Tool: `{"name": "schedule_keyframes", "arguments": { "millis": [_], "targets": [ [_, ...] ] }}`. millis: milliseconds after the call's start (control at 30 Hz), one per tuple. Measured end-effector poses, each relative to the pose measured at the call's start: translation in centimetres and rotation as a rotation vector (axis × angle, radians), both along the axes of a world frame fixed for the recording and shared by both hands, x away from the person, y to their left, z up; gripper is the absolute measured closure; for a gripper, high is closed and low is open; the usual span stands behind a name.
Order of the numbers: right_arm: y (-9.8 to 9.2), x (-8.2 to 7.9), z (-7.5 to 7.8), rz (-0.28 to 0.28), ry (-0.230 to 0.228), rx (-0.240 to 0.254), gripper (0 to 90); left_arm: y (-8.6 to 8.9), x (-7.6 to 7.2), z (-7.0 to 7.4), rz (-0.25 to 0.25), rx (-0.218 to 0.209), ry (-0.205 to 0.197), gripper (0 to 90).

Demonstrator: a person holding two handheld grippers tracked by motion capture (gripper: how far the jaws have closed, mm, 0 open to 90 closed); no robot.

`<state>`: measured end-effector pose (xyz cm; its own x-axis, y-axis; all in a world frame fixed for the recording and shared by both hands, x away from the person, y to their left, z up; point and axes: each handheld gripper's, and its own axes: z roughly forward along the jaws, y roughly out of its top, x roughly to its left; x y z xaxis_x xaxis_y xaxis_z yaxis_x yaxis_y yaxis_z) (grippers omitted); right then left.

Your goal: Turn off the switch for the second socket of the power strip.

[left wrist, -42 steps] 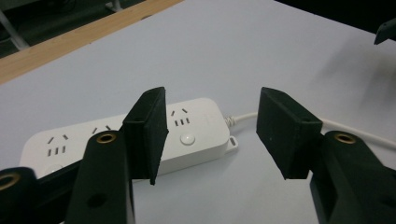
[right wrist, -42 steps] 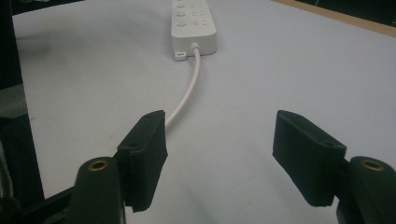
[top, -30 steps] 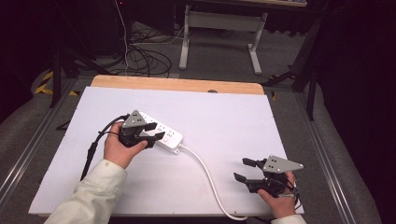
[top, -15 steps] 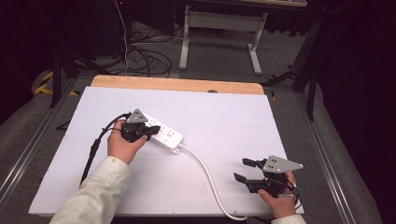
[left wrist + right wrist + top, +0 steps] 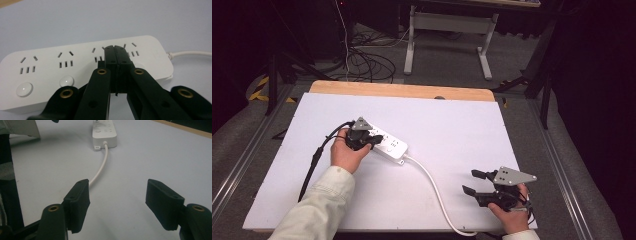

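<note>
A white power strip (image 5: 391,145) lies left of the middle of the white table (image 5: 452,125). Its top carries several socket groups and round buttons (image 5: 24,89). My left gripper (image 5: 371,142) is shut, its closed tips (image 5: 115,50) sitting over the strip (image 5: 75,65) between two socket groups toward the cord end. Whether they touch the strip I cannot tell. A white cord (image 5: 432,182) runs from the strip to the table's near edge. My right gripper (image 5: 470,182) is held open at the near right, with nothing between its jaws. In the right gripper view the cord (image 5: 101,167) leads off to the strip (image 5: 105,131) beyond the gripper (image 5: 117,195).
A black cable (image 5: 314,157) trails from the left gripper down the table's left side. A wooden strip (image 5: 402,91) borders the far edge. Beyond it stand a white frame's legs (image 5: 482,55) and loose floor cables (image 5: 362,60).
The left gripper has shifted very slightly over the power strip. The right gripper has stayed where it was, open.
</note>
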<state>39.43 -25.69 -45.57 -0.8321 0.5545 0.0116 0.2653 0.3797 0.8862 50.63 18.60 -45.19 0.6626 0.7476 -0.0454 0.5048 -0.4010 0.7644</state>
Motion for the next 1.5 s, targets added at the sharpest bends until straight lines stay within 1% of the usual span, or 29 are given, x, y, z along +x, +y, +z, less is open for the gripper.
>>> {"name": "schedule_keyframes", "arguments": {
  "millis": [67, 200, 233, 267, 333, 367, 467, 600, 800, 867, 967, 1000, 1067, 1200, 1500],
  "targets": [
    [-0.01, 0.01, 0.0, 0.0, 0.001, 0.0, 36.1, -0.06, 0.05, -0.14, 0.003, -0.005, 0.011, 90.0],
    [0.01, 0.01, -0.01, 0.001, 0.001, -0.001, 36.1, -0.15, 0.23, -0.38, 0.008, 0.018, 0.009, 90.0],
    [0.01, 0.01, -0.01, 0.002, 0.001, -0.001, 36.1, -0.15, 0.23, -0.38, 0.008, 0.018, 0.009, 90.0],
    [0.01, 0.01, -0.01, 0.002, 0.001, -0.001, 36.1, -0.21, 0.29, -0.53, 0.013, 0.021, 0.019, 90.0],
    [0.01, 0.0, -0.01, 0.001, 0.001, 0.0, 36.1, -0.2, 0.33, -0.58, 0.015, 0.026, 0.021, 90.0],
    [0.01, 0.0, -0.01, 0.001, 0.002, -0.001, 36.1, -0.17, 0.39, -0.63, 0.017, 0.035, 0.02, 90.0],
    [0.01, 0.01, -0.01, 0.003, 0.003, -0.001, 36.1, -0.2, 0.41, -0.67, 0.017, 0.033, 0.025, 90.0],
    [0.02, 0.02, -0.03, 0.003, 0.003, 0.0, 36.1, -0.29, 0.45, -0.81, 0.016, 0.042, 0.029, 90.0],
    [0.04, 0.02, -0.04, 0.003, 0.004, 0.0, 36.2, -0.34, 0.44, -0.85, 0.018, 0.044, 0.028, 90.0],
    [0.05, 0.02, -0.05, 0.003, 0.006, 0.0, 36.1, -0.38, 0.42, -0.87, 0.018, 0.052, 0.023, 90.0],
    [0.04, 0.02, -0.05, 0.003, 0.006, 0.0, 36.2, -0.38, 0.42, -0.91, 0.019, 0.053, 0.028, 90.0],
    [0.03, 0.01, -0.05, 0.004, 0.005, 0.001, 36.1, -0.51, 0.36, -0.89, 0.018, 0.07, 0.02, 90.0],
    [0.05, 0.02, -0.05, 0.003, 0.006, 0.0, 36.1, -0.6, 0.3, -0.89, 0.021, 0.074, 0.024, 90.0],
    [0.07, 0.02, -0.07, 0.005, 0.006, -0.001, 36.2, -0.58, 0.33, -0.93, 0.029, 0.066, 0.037, 90.0],
    [0.09, -0.01, -0.07, 0.006, 0.006, -0.002, 36.1, -0.61, 0.26, -0.98, 0.023, 0.071, 0.027, 90.0]
  ]
}}
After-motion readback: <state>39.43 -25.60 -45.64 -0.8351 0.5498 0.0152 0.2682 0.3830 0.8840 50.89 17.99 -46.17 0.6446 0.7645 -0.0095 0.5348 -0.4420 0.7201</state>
